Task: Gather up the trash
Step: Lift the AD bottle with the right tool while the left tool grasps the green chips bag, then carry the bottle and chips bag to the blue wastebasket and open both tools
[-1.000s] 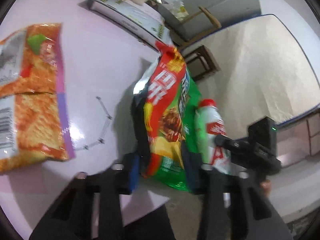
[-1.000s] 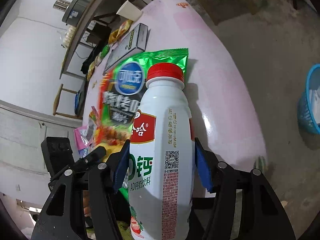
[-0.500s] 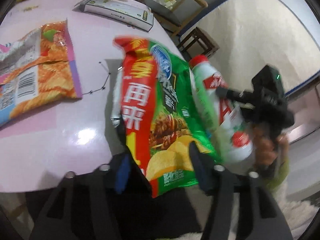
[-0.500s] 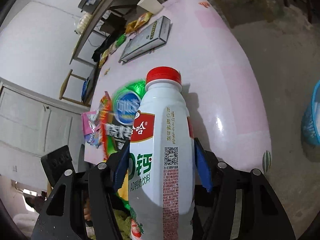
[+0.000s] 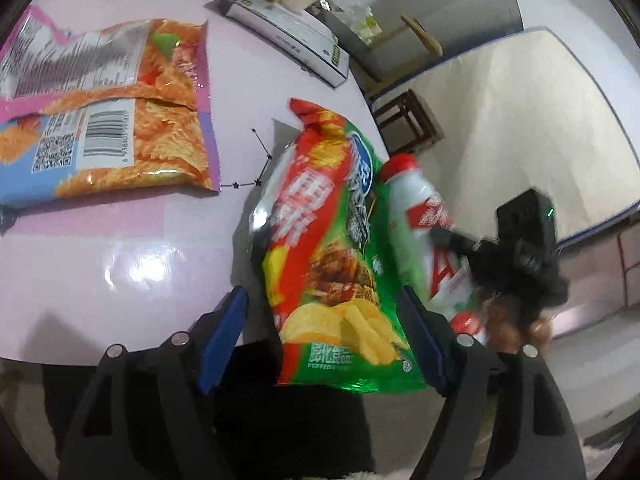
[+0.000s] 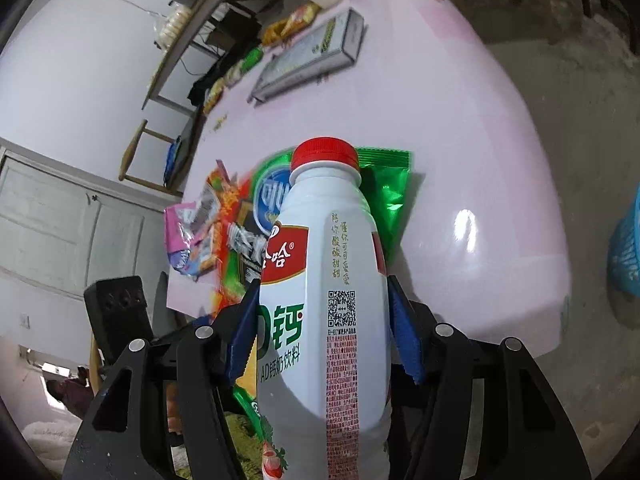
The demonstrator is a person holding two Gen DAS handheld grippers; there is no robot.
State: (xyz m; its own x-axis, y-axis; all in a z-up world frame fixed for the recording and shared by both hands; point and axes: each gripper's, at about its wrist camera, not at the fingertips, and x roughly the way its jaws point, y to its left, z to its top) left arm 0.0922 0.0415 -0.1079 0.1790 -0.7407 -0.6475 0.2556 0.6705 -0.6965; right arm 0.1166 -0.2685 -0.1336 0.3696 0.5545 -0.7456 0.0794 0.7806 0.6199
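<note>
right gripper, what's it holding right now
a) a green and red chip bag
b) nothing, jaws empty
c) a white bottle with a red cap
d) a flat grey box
c: in the right wrist view the right gripper has both blue pads pressed against the sides of the white bottle with a red cap, while the green and red chip bag lies behind it on the pink table.

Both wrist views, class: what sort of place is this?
Probably a lived-in home or workshop room: a pink table strewn with snack bags, a wooden chair, and a bare concrete floor.
</note>
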